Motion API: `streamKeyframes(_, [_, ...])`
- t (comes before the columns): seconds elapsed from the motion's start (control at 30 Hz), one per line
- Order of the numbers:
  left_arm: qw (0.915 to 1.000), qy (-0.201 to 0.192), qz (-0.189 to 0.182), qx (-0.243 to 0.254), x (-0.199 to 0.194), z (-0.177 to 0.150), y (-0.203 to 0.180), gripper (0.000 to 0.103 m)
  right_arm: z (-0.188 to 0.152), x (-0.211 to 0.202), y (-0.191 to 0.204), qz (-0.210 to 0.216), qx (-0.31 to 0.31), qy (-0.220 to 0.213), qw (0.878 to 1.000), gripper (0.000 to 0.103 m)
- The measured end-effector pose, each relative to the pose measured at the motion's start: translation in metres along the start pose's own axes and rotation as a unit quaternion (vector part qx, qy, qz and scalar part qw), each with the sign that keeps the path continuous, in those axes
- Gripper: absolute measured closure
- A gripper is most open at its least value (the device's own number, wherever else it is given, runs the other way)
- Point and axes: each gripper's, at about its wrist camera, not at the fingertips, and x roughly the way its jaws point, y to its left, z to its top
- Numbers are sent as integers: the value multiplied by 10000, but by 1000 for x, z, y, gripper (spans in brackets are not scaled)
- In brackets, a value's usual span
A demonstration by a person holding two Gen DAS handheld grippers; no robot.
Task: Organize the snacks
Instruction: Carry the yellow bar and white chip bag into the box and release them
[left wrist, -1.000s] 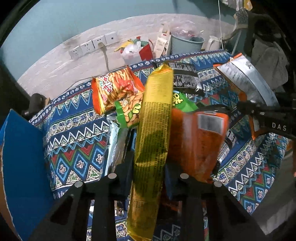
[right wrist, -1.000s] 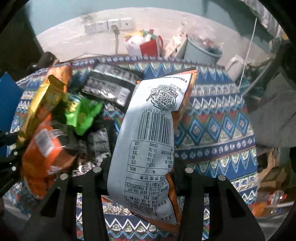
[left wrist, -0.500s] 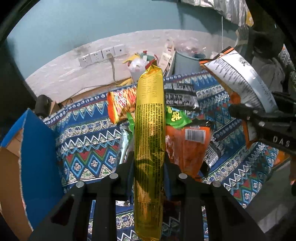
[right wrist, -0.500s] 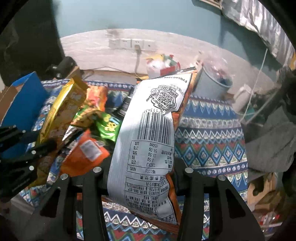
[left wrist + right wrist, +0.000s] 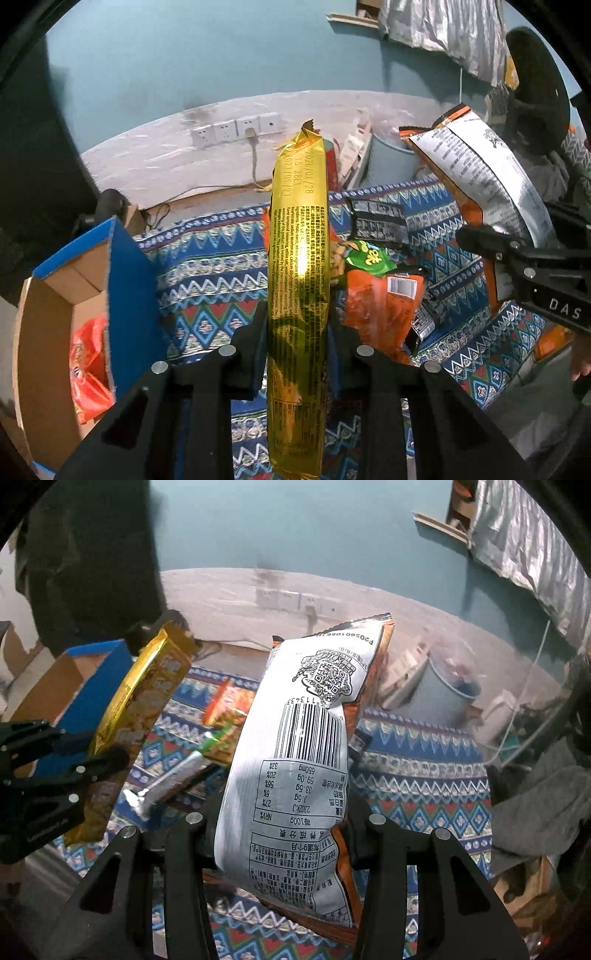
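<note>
Chg vs. 1 s ago: both packets raised off the snack pile, more wall in view behind them; cardboard box (image 5: 122, 295) now further into the L view, its inside showing.

1. L gripper (image 5: 297, 332): clenched on long yellow packet (image 5: 298, 280). Packet upright betw. the jaws, top end against the wall backdrop, bottom end below the fingers. Held above the patterned cloth (image 5: 214, 266). Same packet seen tilted in R view (image 5: 136, 716).
2. R gripper (image 5: 284, 823): clamped on silver-backed orange bag (image 5: 295, 768). Barcode and nutrition panel face the cam; bag upright, leaning slightly. In L view the bag (image 5: 491, 184) sits at right, above the pile.
3. Snack pile on cloth, right of yellow packet: orange bag (image 5: 380, 310), green packet (image 5: 369, 256), black packet (image 5: 380, 221), overlapping one another.
4. Box: blue outside, brown inside, open, at cloth's left edge. Contains red-orange packet (image 5: 88, 365).
5. Bkgd: wall sockets (image 5: 236, 127) w/ one plug in; grey bucket (image 5: 443, 694) on floor beyond cloth.
</note>
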Motion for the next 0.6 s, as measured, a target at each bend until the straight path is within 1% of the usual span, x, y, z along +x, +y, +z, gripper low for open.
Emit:
streamKeyframes(0.2, [9996,-240,121,-107,-24,-1,16,76,7,-9,20,190,-133,-124,9997,59])
streamKeyframes(0.3, [9990,-342,145,-237,-37,-1,29,76,12,-14,31,280,-218,-189,9992,59])
streamKeyframes(0.6, [9967,-588,326,-457,-61,-7,58,76,27,-22,71,505,-495,-313,9970,59])
